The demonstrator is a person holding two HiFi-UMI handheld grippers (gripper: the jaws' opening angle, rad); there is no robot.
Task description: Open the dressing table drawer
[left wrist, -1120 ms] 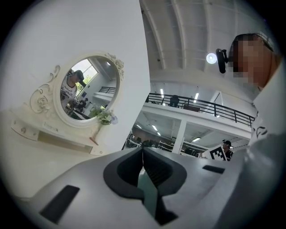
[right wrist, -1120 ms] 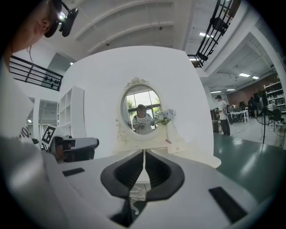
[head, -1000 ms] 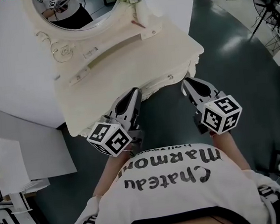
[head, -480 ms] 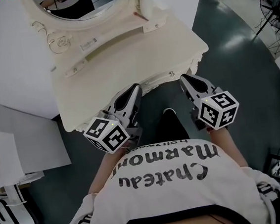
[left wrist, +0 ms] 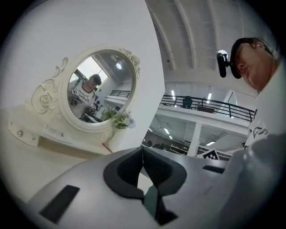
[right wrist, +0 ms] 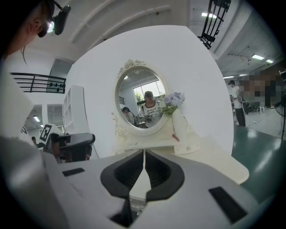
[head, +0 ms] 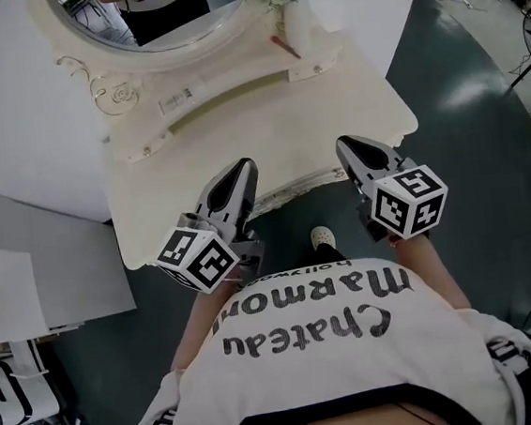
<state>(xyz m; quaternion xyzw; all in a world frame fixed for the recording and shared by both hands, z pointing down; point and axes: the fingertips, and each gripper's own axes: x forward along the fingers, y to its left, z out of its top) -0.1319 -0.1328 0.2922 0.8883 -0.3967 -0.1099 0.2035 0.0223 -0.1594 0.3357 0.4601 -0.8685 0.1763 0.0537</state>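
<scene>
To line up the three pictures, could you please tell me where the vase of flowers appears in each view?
Head view: vase of flowers at the top edge, right of centre.
Left gripper view: left of centre, at mid-height.
Right gripper view: right of centre, at mid-height.
Shared landmark: the oval mirror, just left of it everywhere.

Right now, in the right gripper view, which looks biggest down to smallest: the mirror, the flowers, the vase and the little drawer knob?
1. mirror, biggest by far
2. flowers and vase: they look about alike, so I won't rank them
3. little drawer knob, just a dot
</scene>
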